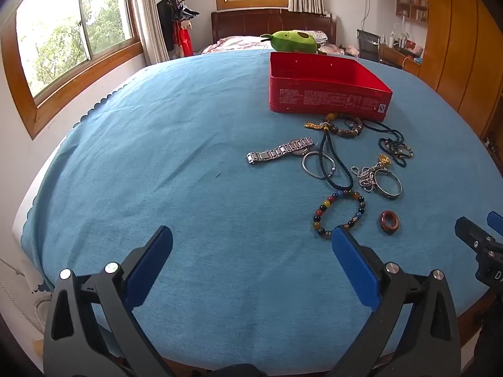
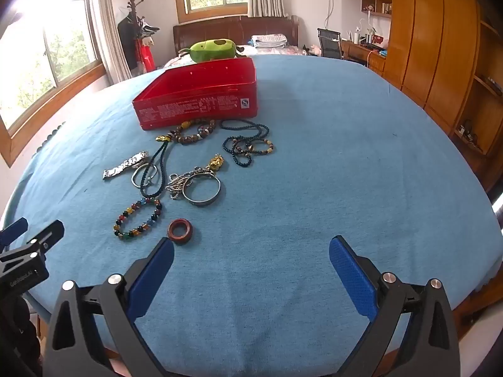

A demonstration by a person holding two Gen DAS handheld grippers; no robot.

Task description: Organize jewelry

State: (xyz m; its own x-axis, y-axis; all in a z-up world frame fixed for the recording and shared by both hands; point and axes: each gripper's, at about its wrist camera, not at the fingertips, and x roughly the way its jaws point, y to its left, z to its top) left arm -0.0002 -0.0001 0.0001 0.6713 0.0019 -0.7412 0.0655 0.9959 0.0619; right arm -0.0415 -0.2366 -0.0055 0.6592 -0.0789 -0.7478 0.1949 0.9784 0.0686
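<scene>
Bedroom setup today, blue cloth over the bench [image 1: 176, 157], windows on one side and a bed at the back with a green avocado plush [image 1: 294, 41] peeking over the far edge. Progress-wise I'm basically at zero: the red tin [image 2: 201, 106] sits open and looks empty as far as I can see into it, and every piece is still out on the cloth just in front of it. That's the metal watch [image 1: 279, 151], the brown bead bracelet [image 2: 196, 132] right up against the tin, dark cords and beaded strands, a silver chain [image 2: 177, 183] with a gold charm, two silver bangles, the multicolour bead bracelet [image 2: 138, 219] and the reddish-brown ring [image 2: 180, 231] nearest me. My left tool [image 1: 251, 245] and right tool [image 2: 251, 253] both hover over bare cloth with the jaws spread wide, nothing in either. I'd guess the ring or the colourful bracelet goes first since they're closest, but the whole job is still ahead.
</scene>
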